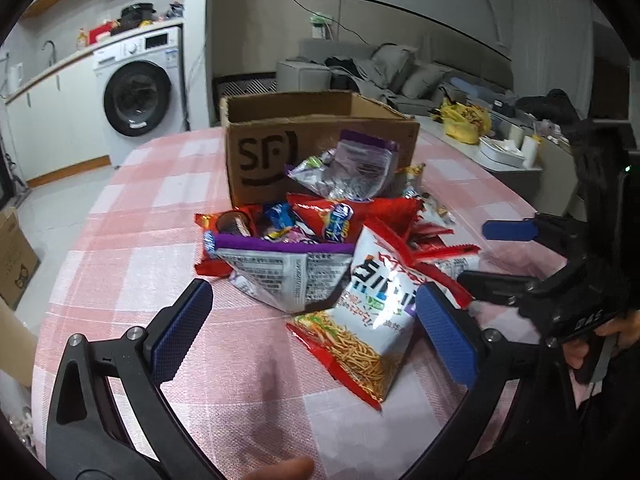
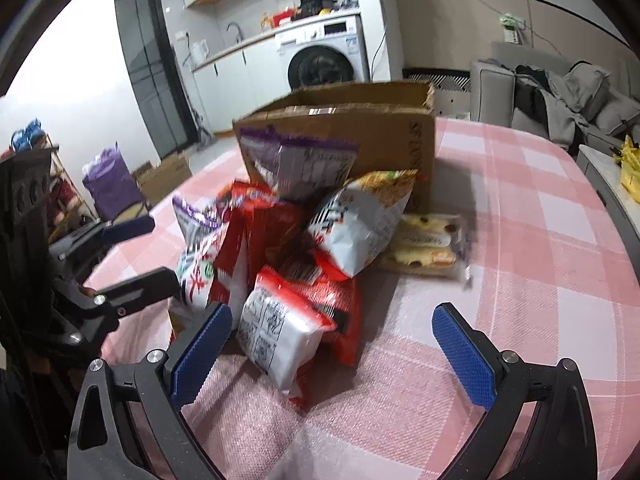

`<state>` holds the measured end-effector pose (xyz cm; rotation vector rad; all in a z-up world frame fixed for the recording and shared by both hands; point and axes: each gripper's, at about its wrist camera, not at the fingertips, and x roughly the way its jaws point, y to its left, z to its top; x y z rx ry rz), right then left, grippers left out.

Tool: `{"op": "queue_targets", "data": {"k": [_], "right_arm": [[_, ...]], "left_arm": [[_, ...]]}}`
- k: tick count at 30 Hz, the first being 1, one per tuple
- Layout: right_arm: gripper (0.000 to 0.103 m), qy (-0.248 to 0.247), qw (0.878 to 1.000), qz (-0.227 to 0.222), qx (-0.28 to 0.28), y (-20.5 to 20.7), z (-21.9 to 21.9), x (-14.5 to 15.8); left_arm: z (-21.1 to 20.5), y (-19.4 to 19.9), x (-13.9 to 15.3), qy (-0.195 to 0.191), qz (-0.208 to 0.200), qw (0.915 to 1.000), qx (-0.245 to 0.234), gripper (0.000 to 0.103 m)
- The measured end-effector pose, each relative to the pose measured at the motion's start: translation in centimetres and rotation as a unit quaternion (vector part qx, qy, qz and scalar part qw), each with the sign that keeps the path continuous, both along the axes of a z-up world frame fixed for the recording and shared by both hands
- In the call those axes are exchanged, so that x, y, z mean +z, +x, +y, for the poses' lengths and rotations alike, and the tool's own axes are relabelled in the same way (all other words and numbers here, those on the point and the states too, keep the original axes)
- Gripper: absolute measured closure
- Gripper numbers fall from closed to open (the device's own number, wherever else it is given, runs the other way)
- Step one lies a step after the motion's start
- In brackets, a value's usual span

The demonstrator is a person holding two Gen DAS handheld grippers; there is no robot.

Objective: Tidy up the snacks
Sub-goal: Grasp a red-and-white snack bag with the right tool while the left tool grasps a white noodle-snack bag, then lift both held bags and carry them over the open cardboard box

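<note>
On checked cloth (image 1: 120, 240) | crinkly foil snack packets (image 1: 288, 276) before cardboard box (image 1: 320, 140) | left gripper (image 1: 316, 332), right gripper (image 2: 340, 356) jaws wide, empty

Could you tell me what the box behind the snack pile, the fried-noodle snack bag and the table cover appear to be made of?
The box looks like plain brown corrugated cardboard, matte, with a ragged rim and a printed black logo. The fried-noodle snack bag seems to be glossy printed plastic film: it creases, shines and has crimped red edges. The table cover appears to be woven pink-and-white checked fabric, judging by its fine ribbed texture, though it could be a textured vinyl.
</note>
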<state>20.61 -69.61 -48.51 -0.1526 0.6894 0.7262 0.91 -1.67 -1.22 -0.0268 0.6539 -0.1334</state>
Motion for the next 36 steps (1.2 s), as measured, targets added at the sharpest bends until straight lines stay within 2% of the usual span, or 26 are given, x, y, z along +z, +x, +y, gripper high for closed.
{"op": "queue_targets", "data": {"k": [2,4,8,13,15,18,20,21,22,24,26,31,34,36], "right_arm": [[0.011,-0.008,1.000,0.006,0.007,0.0,0.4,-0.3],[0.012,-0.017,1.000,0.012,0.008,0.0,0.9,-0.6],[0.022,-0.023,0.999,0.030,0.023,0.1,1.8,-1.1],[0.029,-0.013,0.999,0.043,0.027,0.8,2.3,-1.3],[0.032,-0.011,0.998,0.047,0.030,1.0,2.5,-1.4],[0.036,-0.007,0.998,0.052,0.031,1.2,2.4,-1.3],[0.039,-0.006,0.998,0.048,0.031,0.6,2.1,-1.1],[0.040,-0.006,0.999,0.045,0.030,0.4,2.0,-1.1],[0.041,-0.005,0.999,0.043,0.029,0.2,1.8,-0.9],[0.043,-0.001,0.999,0.037,0.032,0.1,1.8,-0.9],[0.052,0.010,0.998,0.037,0.040,-0.1,1.7,-0.7],[0.054,0.034,0.996,0.047,0.070,-0.4,1.3,-0.2],[0.055,0.021,0.996,0.038,0.076,-0.6,1.7,-0.1],[0.063,0.006,0.997,0.032,0.075,-0.6,2.0,-0.2]], "left_arm": [[0.0,0.1,-0.2,-0.007,0.006,0.9999,-0.010,0.005],[-0.3,0.2,-0.5,-0.007,0.012,0.9996,-0.022,0.006],[-1.1,0.8,-1.0,-0.007,0.032,0.9979,-0.055,0.013],[-1.3,1.5,-1.4,-0.024,0.052,0.9962,-0.066,0.025],[-1.3,1.9,-1.6,-0.032,0.061,0.9954,-0.067,0.026],[-1.4,2.1,-1.8,-0.035,0.065,0.9944,-0.075,0.037],[-1.5,2.1,-1.9,-0.035,0.065,0.9941,-0.080,0.047],[-1.5,2.0,-1.8,-0.038,0.065,0.9934,-0.087,0.058],[-1.5,2.0,-1.8,-0.040,0.066,0.9931,-0.089,0.062],[-1.5,2.0,-1.8,-0.045,0.065,0.9926,-0.092,0.064],[-1.4,1.8,-1.7,-0.048,0.064,0.9930,-0.087,0.065],[-1.1,1.9,-1.7,-0.050,0.063,0.9932,-0.085,0.066],[-1.0,2.0,-1.8,-0.050,0.062,0.9931,-0.086,0.066],[-0.9,1.9,-1.8,-0.055,0.062,0.9929,-0.086,0.066]]}}
